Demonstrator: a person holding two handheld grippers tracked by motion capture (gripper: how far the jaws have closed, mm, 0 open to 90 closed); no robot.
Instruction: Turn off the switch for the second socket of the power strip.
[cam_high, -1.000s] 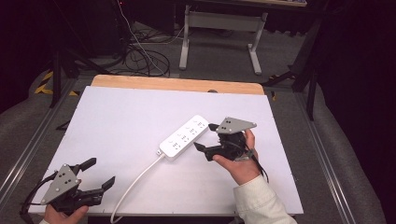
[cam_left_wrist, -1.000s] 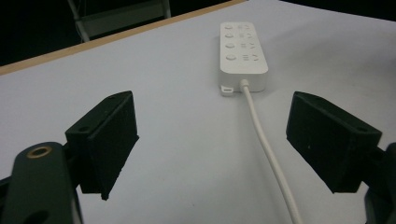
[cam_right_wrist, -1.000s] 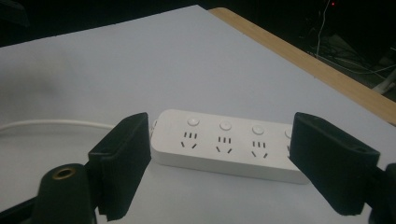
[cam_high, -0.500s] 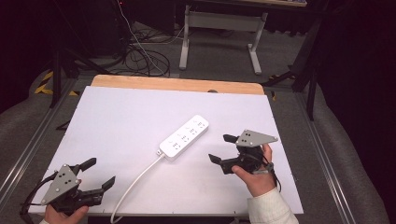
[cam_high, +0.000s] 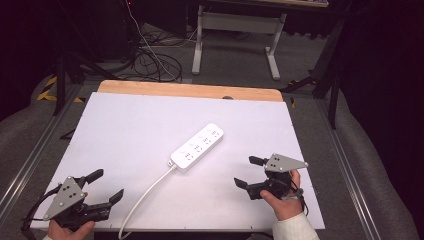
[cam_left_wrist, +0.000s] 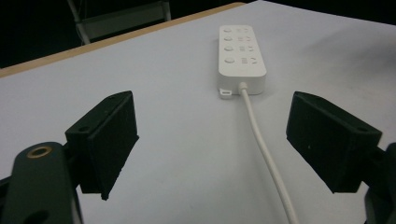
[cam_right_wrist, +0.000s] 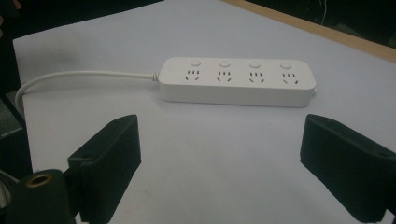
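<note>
the white power strip (cam_high: 196, 148) lies in the middle of the table (cam_high: 125, 125). our left gripper (cam_high: 102, 187) and right gripper (cam_high: 247, 172) are both wide open and hold nothing. we think it is hard and light, so grab its 2 long sides. its cord (cam_high: 145, 197) is bendy.

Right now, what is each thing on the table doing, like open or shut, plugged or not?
Left gripper: jaws open, holding nothing.
Right gripper: jaws open, holding nothing.
Power strip: lying flat, sockets up, nothing plugged in.
Cord: joined to the strip, runs off the table's near edge.
</note>
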